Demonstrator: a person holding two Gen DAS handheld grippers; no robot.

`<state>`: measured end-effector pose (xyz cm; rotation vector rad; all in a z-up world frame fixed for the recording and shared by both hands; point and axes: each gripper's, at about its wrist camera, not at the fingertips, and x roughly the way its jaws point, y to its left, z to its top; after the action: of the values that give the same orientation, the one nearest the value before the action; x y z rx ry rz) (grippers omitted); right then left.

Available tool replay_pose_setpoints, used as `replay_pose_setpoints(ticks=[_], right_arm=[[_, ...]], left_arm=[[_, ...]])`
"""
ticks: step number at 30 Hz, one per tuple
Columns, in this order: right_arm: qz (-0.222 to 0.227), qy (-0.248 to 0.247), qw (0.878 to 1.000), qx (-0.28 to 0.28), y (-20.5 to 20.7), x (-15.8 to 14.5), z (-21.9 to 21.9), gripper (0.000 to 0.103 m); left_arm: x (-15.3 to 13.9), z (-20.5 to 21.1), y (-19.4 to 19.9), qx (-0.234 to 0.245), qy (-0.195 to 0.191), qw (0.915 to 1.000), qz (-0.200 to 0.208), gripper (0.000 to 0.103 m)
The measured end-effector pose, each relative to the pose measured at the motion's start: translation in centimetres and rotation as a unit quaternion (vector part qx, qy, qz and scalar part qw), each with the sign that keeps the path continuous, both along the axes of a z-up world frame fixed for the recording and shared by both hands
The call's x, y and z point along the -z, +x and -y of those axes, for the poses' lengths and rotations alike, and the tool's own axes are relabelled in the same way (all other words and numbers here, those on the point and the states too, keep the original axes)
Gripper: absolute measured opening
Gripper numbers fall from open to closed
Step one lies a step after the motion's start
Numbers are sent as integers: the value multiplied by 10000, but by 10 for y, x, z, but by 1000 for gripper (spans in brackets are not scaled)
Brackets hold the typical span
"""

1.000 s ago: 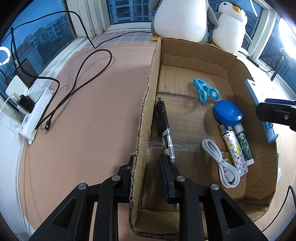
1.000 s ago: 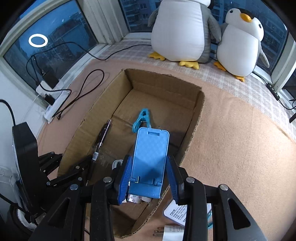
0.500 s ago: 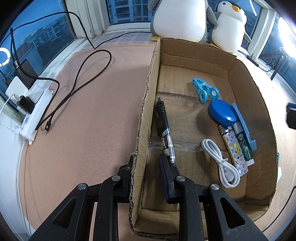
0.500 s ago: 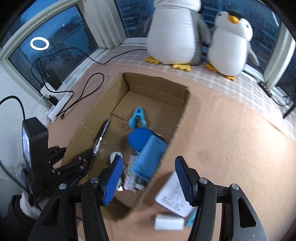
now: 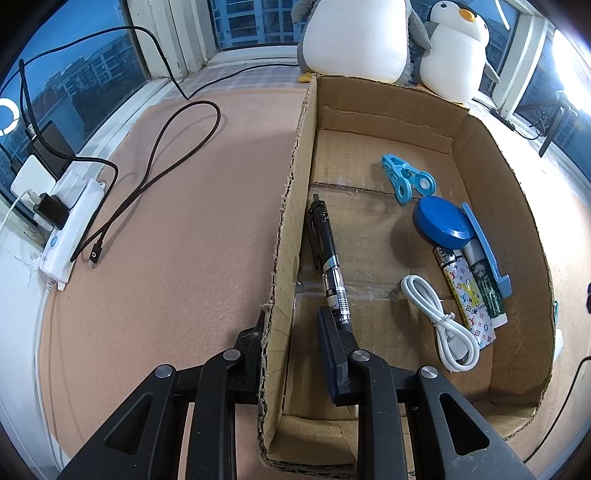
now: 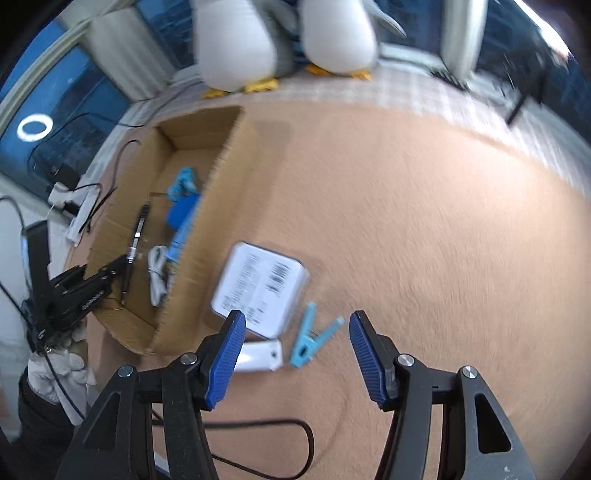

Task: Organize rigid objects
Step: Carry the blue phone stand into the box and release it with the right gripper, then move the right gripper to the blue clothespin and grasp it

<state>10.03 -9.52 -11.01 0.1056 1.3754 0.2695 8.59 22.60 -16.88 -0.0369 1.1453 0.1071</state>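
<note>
Phone stand (image 5: 485, 247) now inside box (image 5: 286, 236)

Left wrist view close over the cardboard box (image 5: 291, 206); right wrist view higher, rightward, sharing it.

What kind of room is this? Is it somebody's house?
Probably a home, on a padded ledge by big windows high in a city. Two plush penguins sit by the glass, apartment blocks show outside, and a power strip with chargers lies by the window.

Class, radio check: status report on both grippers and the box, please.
Left gripper clamped on cardboard box wall. Right gripper open, empty, over blue clip. Nothing blocking.
</note>
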Motion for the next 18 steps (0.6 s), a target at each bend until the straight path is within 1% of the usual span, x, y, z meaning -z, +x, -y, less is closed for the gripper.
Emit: replay_pose_setpoints(ticks=[2, 4, 6, 8, 11, 18], right_arm=[[-151, 113, 9997, 139, 0, 8, 7, 54], [-267, 162, 9992, 245, 1, 17, 11, 52], [-358, 214, 9986, 315, 2, 23, 12, 47], [-424, 246, 9982, 337, 3, 28, 12, 45], [-516, 196, 9980, 322, 4, 36, 9, 41], [-583, -80, 9981, 187, 2, 48, -2, 36]], left_arm=[[0, 1, -1, 8, -2, 10000, 1, 24], [0, 1, -1, 10, -4, 10000, 2, 24], [0, 1, -1, 8, -7, 10000, 2, 24], [0, 1, -1, 7, -8, 10000, 3, 24], [0, 1, -1, 7, -9, 10000, 2, 24], [0, 2, -1, 9, -1, 10000, 4, 24]])
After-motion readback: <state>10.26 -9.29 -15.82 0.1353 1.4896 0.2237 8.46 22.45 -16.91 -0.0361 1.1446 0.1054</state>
